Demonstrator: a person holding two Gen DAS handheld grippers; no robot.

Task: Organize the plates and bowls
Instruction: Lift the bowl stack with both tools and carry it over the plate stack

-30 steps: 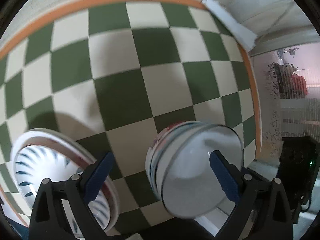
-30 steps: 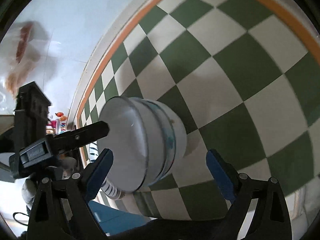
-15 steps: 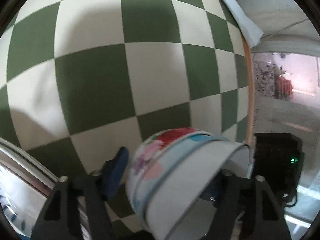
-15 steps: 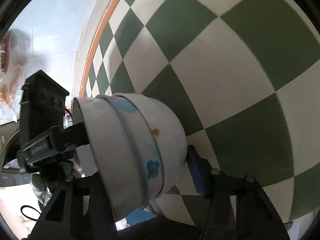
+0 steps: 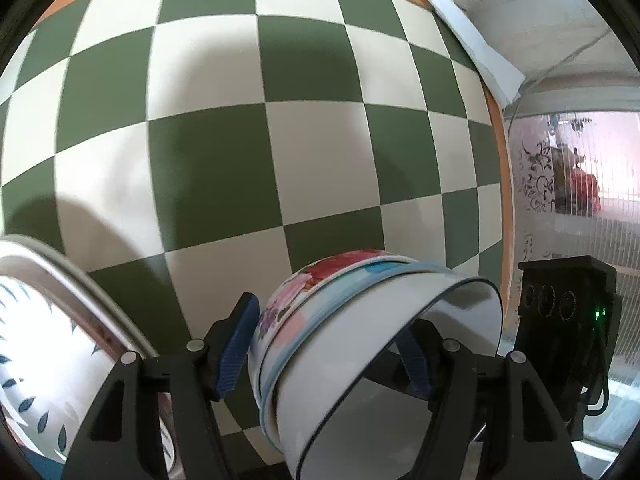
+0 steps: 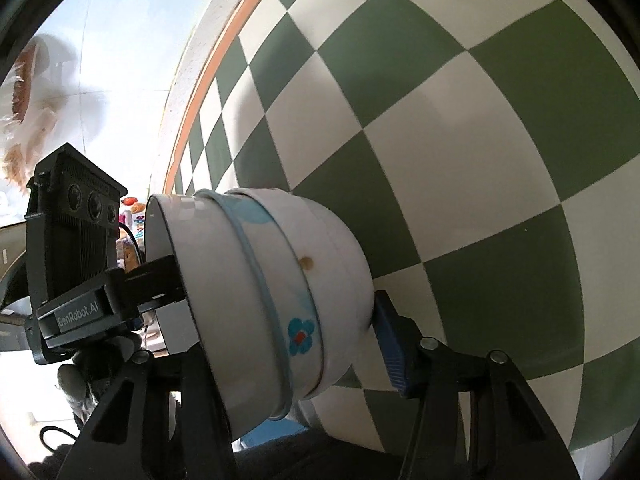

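Note:
A stack of nested white bowls [image 5: 360,344] with flower patterns lies tilted on its side between both grippers. My left gripper [image 5: 324,344] is shut on the stack, its blue pads [image 5: 236,340] pressed to the outer wall and the inside. My right gripper [image 6: 280,336] is shut on the same stack [image 6: 272,304] from the other side, one pad [image 6: 390,348] against its base. A white plate with dark leaf marks [image 5: 44,340] sits at the lower left of the left wrist view.
The green and cream checkered tablecloth [image 5: 224,152] has an orange border [image 5: 502,184] at its far and right edges. A folded white paper [image 5: 476,48] lies at the far right corner. The other gripper's black camera body [image 5: 568,320] shows beside the bowls.
Both grippers closed from wide open onto the bowl stack. The stack now sits tilted and raised between them, closer to both cameras.

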